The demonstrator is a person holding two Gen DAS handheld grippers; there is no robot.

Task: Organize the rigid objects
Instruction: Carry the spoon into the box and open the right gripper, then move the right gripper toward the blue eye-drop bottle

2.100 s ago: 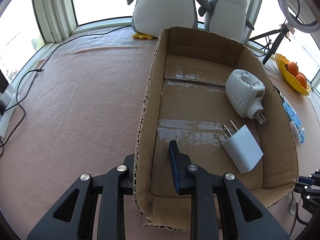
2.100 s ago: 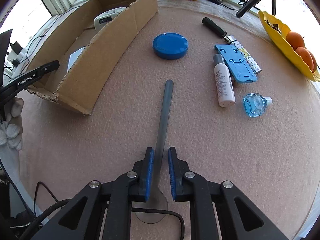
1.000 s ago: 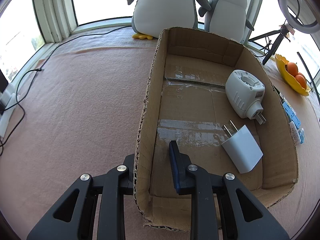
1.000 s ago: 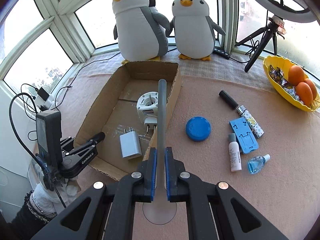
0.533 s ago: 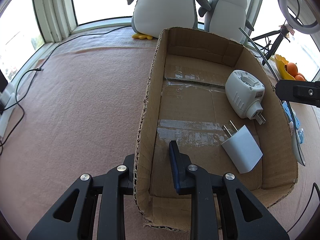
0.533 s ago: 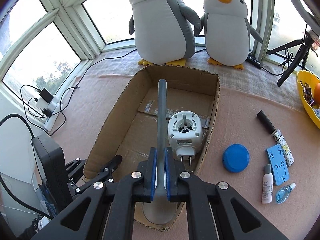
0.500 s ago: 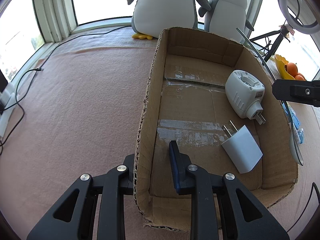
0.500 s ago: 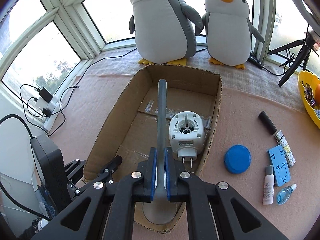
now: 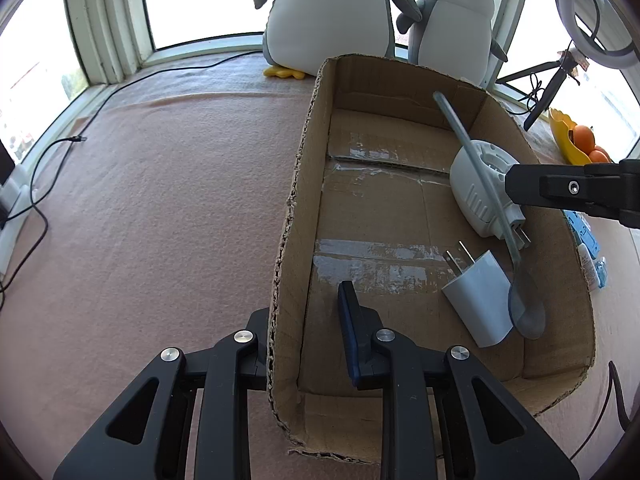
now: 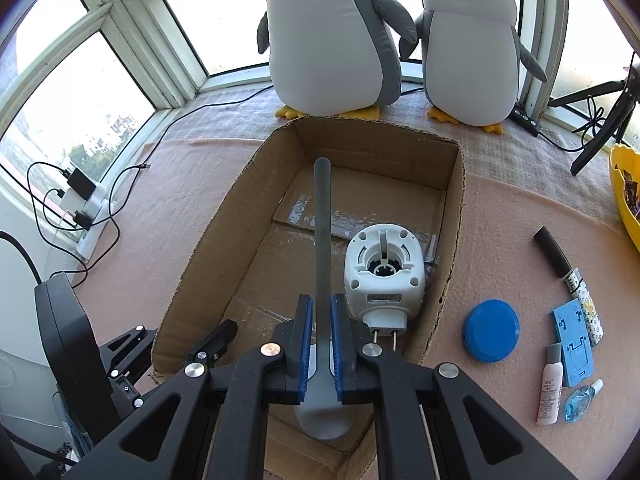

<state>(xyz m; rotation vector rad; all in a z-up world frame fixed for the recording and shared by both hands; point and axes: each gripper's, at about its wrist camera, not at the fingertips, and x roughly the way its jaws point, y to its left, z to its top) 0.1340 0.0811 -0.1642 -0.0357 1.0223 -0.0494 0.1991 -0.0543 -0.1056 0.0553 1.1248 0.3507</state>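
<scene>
An open cardboard box [image 9: 304,160] lies on the pink cloth. My left gripper [image 9: 302,304] is shut on the box's left wall, one finger outside and one inside. A white plug-in device [image 9: 480,184] and a white charger [image 9: 476,300] lie inside. My right gripper [image 10: 320,312] hangs over the box's near end with a grey spoon [image 10: 322,220] between its blue pads. Its jaws are opening, and a thin gap shows beside the handle. In the left wrist view the spoon [image 9: 526,312] has its bowl low by the charger and its handle slanting up toward the far wall.
On the cloth to the right of the box [image 10: 456,240] lie a blue lid [image 10: 491,334], a blue phone stand [image 10: 572,340], a white bottle [image 10: 551,384], a small blue bottle [image 10: 580,396] and a black-capped tube [image 10: 560,260]. Two plush penguins [image 10: 332,32] stand behind the box. Cables and a power strip [image 10: 88,208] lie at the left.
My right gripper carried the spoon from the open cloth to over the box and lowered it inside; its pads have eased apart slightly. The left gripper and the box stayed still.
</scene>
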